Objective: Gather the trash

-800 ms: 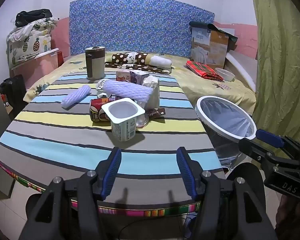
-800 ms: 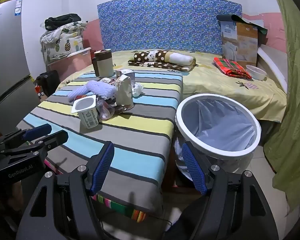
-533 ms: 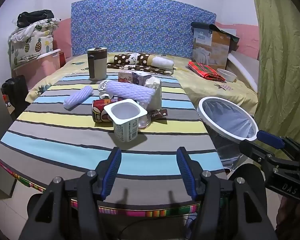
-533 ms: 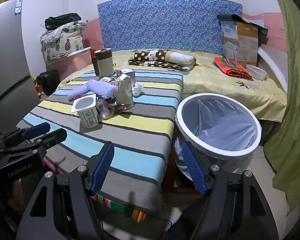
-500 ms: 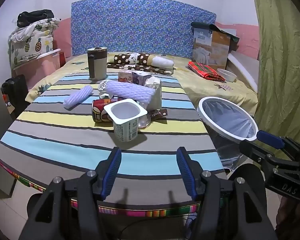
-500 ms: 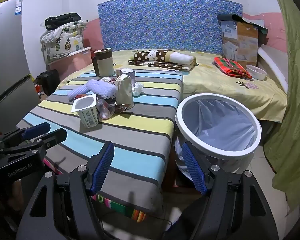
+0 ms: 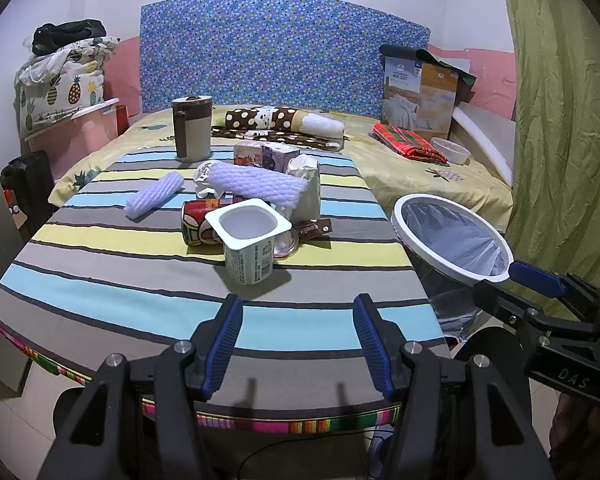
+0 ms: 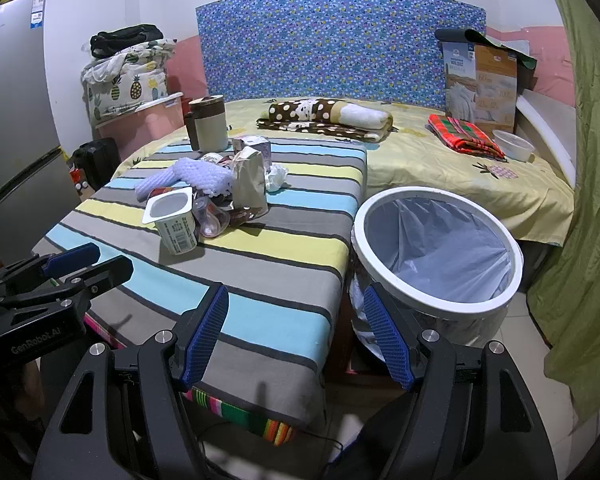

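Observation:
A heap of trash lies mid-table on the striped cloth: an upright white yogurt cup, a red can on its side, purple foam sleeves, a white paper bag, a brown wrapper. A white-rimmed bin with a liner stands right of the table; it also shows in the right wrist view. My left gripper is open and empty over the table's near edge, short of the cup. My right gripper is open and empty, between the table corner and the bin.
A tall brown-and-cream mug stands at the table's far left. Small cartons sit behind the heap. A bed with folded cloths, a box and a bowl lies behind. A green curtain hangs on the right, a fridge on the left.
Both grippers have hardly moved and remain open. The left view has shifted very slightly; the trash and bin stay where they were.

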Available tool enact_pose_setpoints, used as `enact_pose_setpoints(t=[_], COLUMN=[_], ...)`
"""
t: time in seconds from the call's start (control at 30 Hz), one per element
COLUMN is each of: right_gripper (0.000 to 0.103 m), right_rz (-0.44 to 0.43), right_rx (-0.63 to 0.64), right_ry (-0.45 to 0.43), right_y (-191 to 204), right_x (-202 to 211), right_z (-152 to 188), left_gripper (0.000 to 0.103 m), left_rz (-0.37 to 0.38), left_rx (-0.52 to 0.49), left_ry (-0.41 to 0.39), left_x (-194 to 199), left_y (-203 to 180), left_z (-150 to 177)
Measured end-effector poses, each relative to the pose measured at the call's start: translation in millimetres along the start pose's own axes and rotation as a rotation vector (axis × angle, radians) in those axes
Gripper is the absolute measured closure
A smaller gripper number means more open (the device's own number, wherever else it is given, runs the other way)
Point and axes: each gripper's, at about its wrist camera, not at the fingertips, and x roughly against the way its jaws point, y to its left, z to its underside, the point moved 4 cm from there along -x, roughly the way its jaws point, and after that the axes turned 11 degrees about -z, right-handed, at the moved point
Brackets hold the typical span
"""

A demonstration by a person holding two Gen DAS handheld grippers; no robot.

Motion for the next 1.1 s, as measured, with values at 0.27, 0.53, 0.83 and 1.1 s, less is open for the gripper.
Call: enact_pose_setpoints(t=[0.27, 0.53, 0.83, 1.1], right_gripper=[0.032, 0.031, 0.032, 0.031], right_rz=[0.000, 0.002, 0.002, 0.002], right_rx=[0.001, -0.001, -0.001, -0.002], right_ry=[0.001, 0.002, 0.004, 0.005], right_y=[0.9, 0.6, 0.3, 0.7], right_x=[0.9, 0.3, -2.0, -1.8], right_z=[-0.2, -0.3, 0.0, 0.0], left_gripper=[0.044, 0.044, 0.044, 0.044], left_rz=[0.004, 0.010, 0.010, 0.010], left_rx=[0.001, -0.001, -0.002, -0.003], left_ry=[0.003, 0.006, 0.005, 0.006], left_x=[-1.1, -2.5, -2.8, -2.8], left_y=[0.6, 0.2, 0.3, -0.3], left_z=[0.0, 0.3, 0.6, 0.6])
